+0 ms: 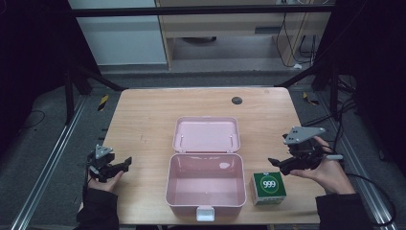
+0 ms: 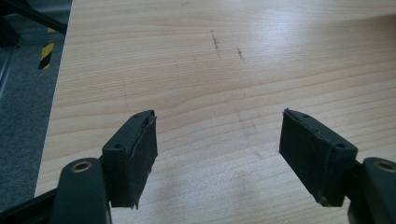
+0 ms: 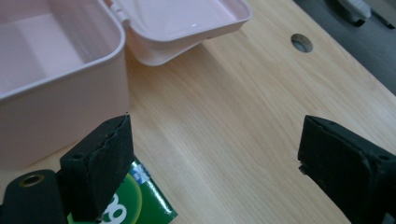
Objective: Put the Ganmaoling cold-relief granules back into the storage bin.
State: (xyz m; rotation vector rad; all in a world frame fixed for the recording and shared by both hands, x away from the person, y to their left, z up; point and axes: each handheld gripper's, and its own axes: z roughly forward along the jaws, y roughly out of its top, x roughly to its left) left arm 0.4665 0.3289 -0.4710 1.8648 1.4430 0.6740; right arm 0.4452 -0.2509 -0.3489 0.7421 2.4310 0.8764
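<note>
A pink plastic box point(image 1: 206, 184) stands open in the middle of the wooden table point(image 1: 143, 124), its lid point(image 1: 206, 134) laid back flat behind it; the inside looks bare. Right of the box sits a small green and white carton marked 999 point(image 1: 268, 188). My left gripper point(image 1: 125, 164) is held at the table's left edge, open over bare wood point(image 2: 217, 135). My right gripper point(image 1: 274, 163) hovers just above and behind the carton point(image 3: 140, 203), open, with the box wall point(image 3: 60, 100) to its left. Nothing sits between either pair of jaws.
A round dark cable hole point(image 1: 237, 100) sits near the table's far edge, also seen in the right gripper view as a hole point(image 3: 302, 42). A white latch point(image 1: 205, 213) hangs at the box's front. Black frame bars and grey floor surround the table.
</note>
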